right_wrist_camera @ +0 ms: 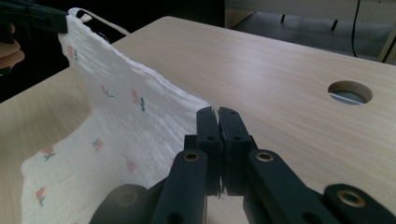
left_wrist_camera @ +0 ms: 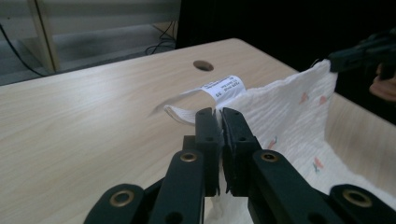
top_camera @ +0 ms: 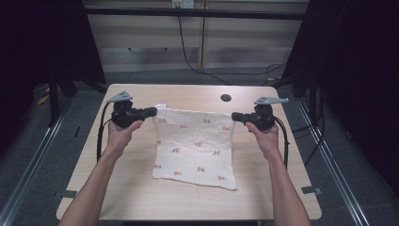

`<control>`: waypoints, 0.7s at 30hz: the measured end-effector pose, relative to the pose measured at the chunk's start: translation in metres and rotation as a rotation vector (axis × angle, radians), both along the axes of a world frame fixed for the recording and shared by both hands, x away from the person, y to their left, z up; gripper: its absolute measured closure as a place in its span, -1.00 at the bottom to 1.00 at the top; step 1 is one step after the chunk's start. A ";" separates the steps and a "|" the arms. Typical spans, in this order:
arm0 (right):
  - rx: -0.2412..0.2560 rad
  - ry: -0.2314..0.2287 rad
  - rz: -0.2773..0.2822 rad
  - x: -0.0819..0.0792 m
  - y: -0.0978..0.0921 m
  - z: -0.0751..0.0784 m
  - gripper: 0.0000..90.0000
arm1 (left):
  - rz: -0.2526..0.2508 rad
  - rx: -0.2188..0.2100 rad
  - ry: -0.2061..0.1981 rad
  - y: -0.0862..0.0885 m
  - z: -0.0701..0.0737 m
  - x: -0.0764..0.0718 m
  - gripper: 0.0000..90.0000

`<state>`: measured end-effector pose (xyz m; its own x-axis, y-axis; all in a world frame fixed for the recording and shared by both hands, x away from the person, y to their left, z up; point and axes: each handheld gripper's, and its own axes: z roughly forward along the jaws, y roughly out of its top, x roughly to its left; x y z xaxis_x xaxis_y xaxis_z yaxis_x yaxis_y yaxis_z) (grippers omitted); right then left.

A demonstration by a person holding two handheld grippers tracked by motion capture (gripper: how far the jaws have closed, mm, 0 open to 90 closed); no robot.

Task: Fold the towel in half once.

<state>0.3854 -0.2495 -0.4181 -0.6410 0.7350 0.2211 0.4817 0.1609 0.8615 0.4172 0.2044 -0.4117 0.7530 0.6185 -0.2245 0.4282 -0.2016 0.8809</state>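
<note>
The white cloth point(top_camera: 195, 148) printed with small red flowers lies across the middle of the counter point(top_camera: 141, 197), its near edge flat toward the counter's front edge and its far edge raised. The left tool point(top_camera: 151, 112) pinches the far left corner, jaws pressed together on the fabric just beside the sewn care label point(left_wrist_camera: 223, 87). The right tool point(top_camera: 236, 116) pinches the far right corner the same way. Held apart at matching height, the two tools keep the far edge taut and off the wood, probably so the cloth can be folded toward the front edge without wrinkling.
</note>
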 end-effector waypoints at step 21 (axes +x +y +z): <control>-0.063 0.025 0.108 -0.066 0.007 -0.021 0.97 | -0.070 -0.004 0.013 0.013 -0.039 -0.063 0.92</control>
<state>0.3192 -0.2429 -0.4394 -0.7118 0.6753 0.1932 0.4797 0.2665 0.8360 0.3540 0.2177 -0.4508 0.7914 0.5636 -0.2368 0.4247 -0.2282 0.8761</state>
